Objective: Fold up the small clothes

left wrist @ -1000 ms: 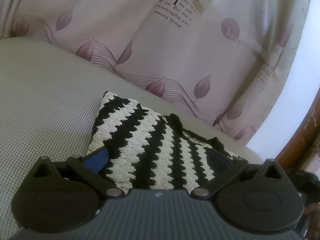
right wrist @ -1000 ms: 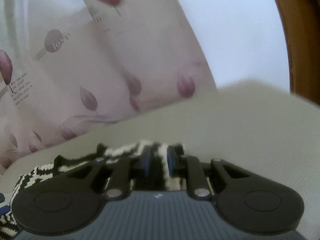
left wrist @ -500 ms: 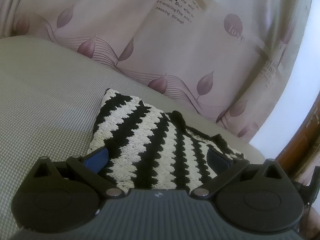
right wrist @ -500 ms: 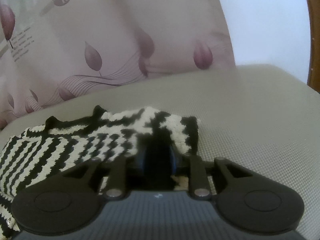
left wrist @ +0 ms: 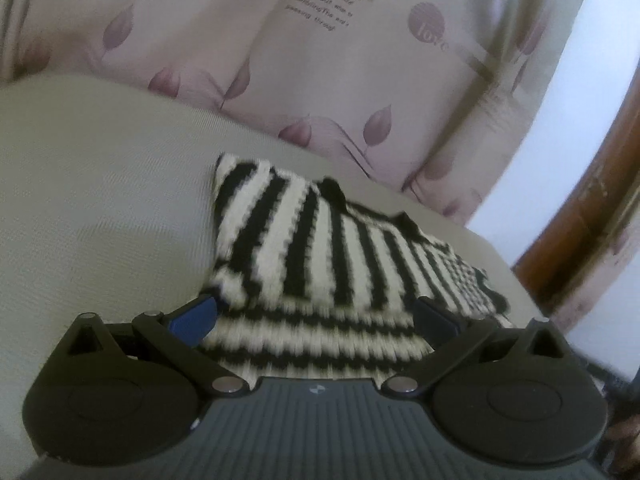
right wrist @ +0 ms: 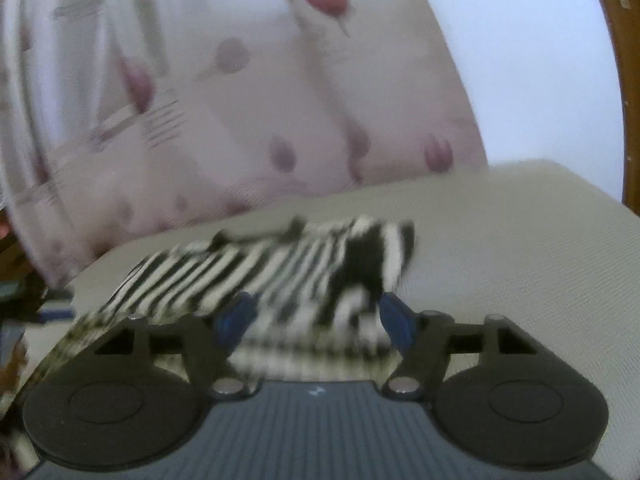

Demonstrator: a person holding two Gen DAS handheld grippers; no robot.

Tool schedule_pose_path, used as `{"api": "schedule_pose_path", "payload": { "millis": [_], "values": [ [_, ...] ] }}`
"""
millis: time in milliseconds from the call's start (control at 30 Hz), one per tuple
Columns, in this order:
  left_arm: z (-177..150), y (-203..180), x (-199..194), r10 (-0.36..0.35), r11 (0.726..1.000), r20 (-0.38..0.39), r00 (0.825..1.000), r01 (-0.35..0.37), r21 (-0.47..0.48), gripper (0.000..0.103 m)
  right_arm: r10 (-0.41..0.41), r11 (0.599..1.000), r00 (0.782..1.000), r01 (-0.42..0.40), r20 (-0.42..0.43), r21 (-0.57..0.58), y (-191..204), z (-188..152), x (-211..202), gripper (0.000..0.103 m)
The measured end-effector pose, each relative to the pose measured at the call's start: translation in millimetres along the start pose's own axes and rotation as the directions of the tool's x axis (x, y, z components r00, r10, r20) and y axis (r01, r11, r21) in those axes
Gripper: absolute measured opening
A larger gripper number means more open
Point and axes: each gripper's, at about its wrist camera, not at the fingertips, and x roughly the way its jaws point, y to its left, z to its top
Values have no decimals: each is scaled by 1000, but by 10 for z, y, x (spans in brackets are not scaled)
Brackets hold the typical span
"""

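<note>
1. Our right gripper (right wrist: 316,320) is opening, releasing the sweater (right wrist: 280,272); the fold is placed.
2. Left gripper (left wrist: 316,314) is open, holds nothing.
3. Sweater (left wrist: 320,256) lies folded on the cushion (left wrist: 100,208).

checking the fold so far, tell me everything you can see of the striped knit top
The striped knit top is a small chunky knit in black and cream zigzag bands with dark edging. It lies on the beige woven cushion in front of a leaf-print curtain, with one side turned over the rest so its stripes cross those beneath. The left gripper is open with the top's near edge between its fingers; the right gripper is opening over the folded end, not pressing it.
</note>
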Motion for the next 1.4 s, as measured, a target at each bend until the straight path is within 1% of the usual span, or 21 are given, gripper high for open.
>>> {"api": "schedule_pose_path", "payload": {
  "millis": [100,200,267,400,433,467,533,600,700,733,833,867,933,967,1033,1133,1200,1233,1267,1300,1400],
  "values": [
    [-155,66,-256,11,1000,-28,1000,-11,4,102,-28,999,999,29,-30,39,-104,-326,-411,70],
    [-326,84,-492,53,998,-6,999,-53,27,99,-11,992,998,18,-55,125,-174,-613,-690,70],
    [-427,99,-639,48,999,12,999,-48,17,97,-16,991,998,25,-64,131,-114,-754,-805,70],
    [-537,98,-780,39,999,-1,999,-39,26,91,-15,988,998,24,-62,151,-43,-931,-936,70],
    [-563,97,-795,42,999,-13,999,-42,33,87,-14,988,998,22,-58,153,-36,-962,-955,70],
    [-595,105,-810,45,999,-33,998,-44,32,77,-9,987,998,18,-59,157,-22,-978,-961,70],
    [-655,144,-825,35,999,-75,997,-35,9,68,-13,987,998,21,-56,161,3,-992,-965,70],
    [-717,209,-844,18,999,-103,995,-21,-30,63,0,987,998,9,-57,161,35,-1003,-950,69],
    [-774,262,-910,11,999,-104,994,-16,-43,61,12,988,998,-3,-56,156,81,-1029,-909,59],
    [-777,282,-932,7,998,-107,994,-13,-58,61,20,987,998,-10,-58,161,83,-1033,-903,53],
    [-786,337,-962,-23,996,-120,993,13,-87,60,45,981,996,-30,-72,192,85,-1031,-892,41],
    [-794,356,-960,-32,996,-125,992,21,-89,56,69,976,994,-49,-86,214,69,-1028,-878,28],
    [-812,395,-981,-32,994,-129,991,18,-106,48,87,970,991,-60,-106,237,61,-1042,-845,23],
    [-808,410,-991,-38,994,-136,990,23,-110,46,102,966,989,-73,-108,247,50,-1046,-835,19],
    [-808,466,-1011,-68,989,-143,987,48,-141,46,126,955,986,-90,-110,283,20,-1054,-823,17],
    [-821,556,-1032,-114,980,-145,983,88,-179,48,162,932,981,-118,-103,341,-74,-1072,-833,16],
    [-807,571,-1019,-140,980,-154,978,115,-163,63,188,919,976,-137,-106,371,-135,-1083,-829,16],
    [-794,562,-1000,-156,978,-162,974,130,-162,87,190,918,976,-137,-110,372,-140,-1077,-827,16],
    [-786,554,-972,-185,973,-170,968,157,-166,99,190,916,976,-137,-109,377,-139,-1070,-827,16],
    [-777,546,-945,-205,969,-175,963,174,-177,101,193,915,975,-137,-112,379,-136,-1060,-821,16],
    [-768,465,-886,-191,975,-182,965,165,-148,102,199,915,973,-142,-117,379,-126,-1029,-804,22]
  ]
}}
